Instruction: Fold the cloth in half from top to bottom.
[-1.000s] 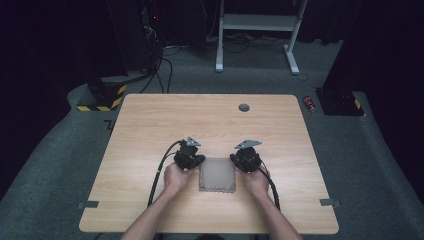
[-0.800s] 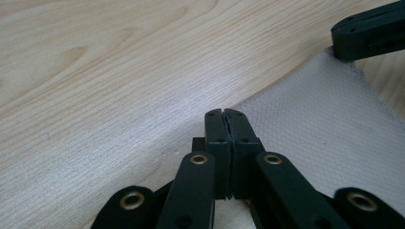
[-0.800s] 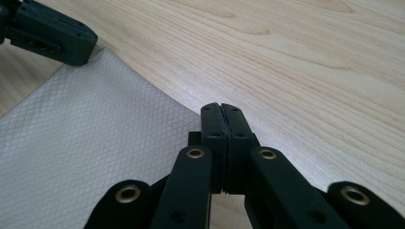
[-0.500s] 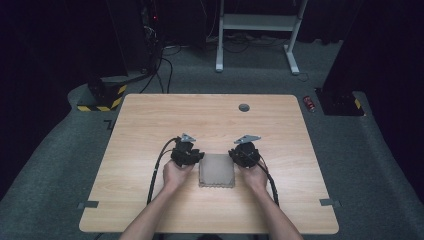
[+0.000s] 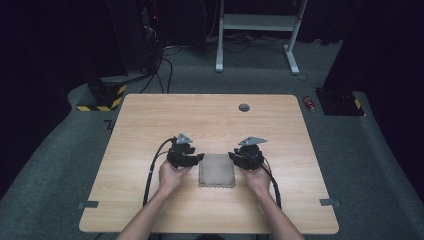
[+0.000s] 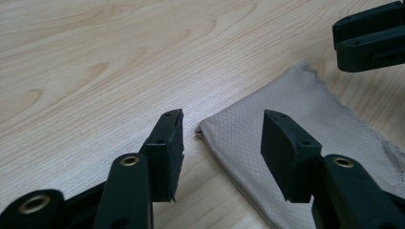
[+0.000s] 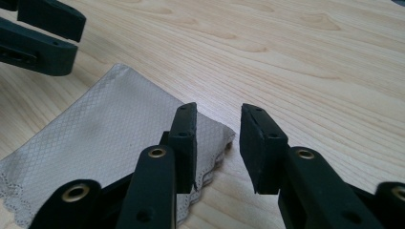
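Two hand-held grippers, left point(image 5: 192, 159) and right point(image 5: 239, 156), have just been opening, each letting go a corner of the folded cloth point(image 5: 216, 170)

So the cloth point(image 5: 217, 170) is a small beige-grey square with a fine diamond weave and scalloped edges, folded over and lying flat on the tabletop point(image 5: 210, 120), toward the near edge, around the middle.
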`<state>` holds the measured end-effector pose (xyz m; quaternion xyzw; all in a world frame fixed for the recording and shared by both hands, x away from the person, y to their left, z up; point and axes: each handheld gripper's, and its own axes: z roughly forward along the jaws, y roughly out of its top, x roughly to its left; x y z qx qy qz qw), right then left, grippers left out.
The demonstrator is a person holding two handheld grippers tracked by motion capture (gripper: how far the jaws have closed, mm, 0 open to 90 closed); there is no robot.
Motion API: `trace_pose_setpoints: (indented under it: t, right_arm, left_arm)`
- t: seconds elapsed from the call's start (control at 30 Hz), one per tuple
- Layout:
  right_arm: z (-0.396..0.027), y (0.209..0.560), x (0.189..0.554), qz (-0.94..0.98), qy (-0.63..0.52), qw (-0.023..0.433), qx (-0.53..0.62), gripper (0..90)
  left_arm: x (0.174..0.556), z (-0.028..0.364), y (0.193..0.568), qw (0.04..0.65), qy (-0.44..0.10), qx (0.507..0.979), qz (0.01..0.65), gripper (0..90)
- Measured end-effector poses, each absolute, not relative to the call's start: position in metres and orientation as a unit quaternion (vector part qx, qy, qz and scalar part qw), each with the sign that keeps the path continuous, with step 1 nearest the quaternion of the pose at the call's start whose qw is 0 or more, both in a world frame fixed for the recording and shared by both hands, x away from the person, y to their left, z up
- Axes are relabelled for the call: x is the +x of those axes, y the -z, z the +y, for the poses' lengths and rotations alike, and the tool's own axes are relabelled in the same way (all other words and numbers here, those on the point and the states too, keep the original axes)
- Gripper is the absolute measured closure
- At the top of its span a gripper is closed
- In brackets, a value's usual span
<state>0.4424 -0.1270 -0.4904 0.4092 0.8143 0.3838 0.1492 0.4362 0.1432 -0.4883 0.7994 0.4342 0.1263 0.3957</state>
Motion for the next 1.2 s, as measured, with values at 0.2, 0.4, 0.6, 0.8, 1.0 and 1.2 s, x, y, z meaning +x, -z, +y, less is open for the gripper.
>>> trace_pose_setpoints:
  t: [0.2,0.4,0.6,0.8,1.0,1.2]
  right_arm:
    - [-0.136,0.487,0.437,0.809,-0.391,0.149,0.413,64.3]
    - [-0.143,0.485,0.431,0.805,-0.395,0.156,0.414,63.0]
    - [-0.150,0.482,0.424,0.804,-0.400,0.161,0.409,62.2]
    - [-0.156,0.481,0.419,0.801,-0.404,0.163,0.411,62.1]
    - [-0.162,0.480,0.414,0.797,-0.407,0.164,0.414,62.2]
    - [-0.168,0.479,0.410,0.794,-0.411,0.167,0.416,62.1]
  left_arm:
    - [0.431,0.151,0.485,0.409,-0.126,0.791,0.438,46.9]
    - [0.424,0.157,0.480,0.418,-0.139,0.787,0.433,45.2]
    - [0.419,0.167,0.479,0.426,-0.137,0.778,0.442,44.2]
    - [0.414,0.176,0.480,0.429,-0.138,0.773,0.446,43.8]
    - [0.409,0.181,0.480,0.433,-0.138,0.770,0.447,43.8]
    - [0.404,0.185,0.480,0.437,-0.139,0.766,0.450,43.7]
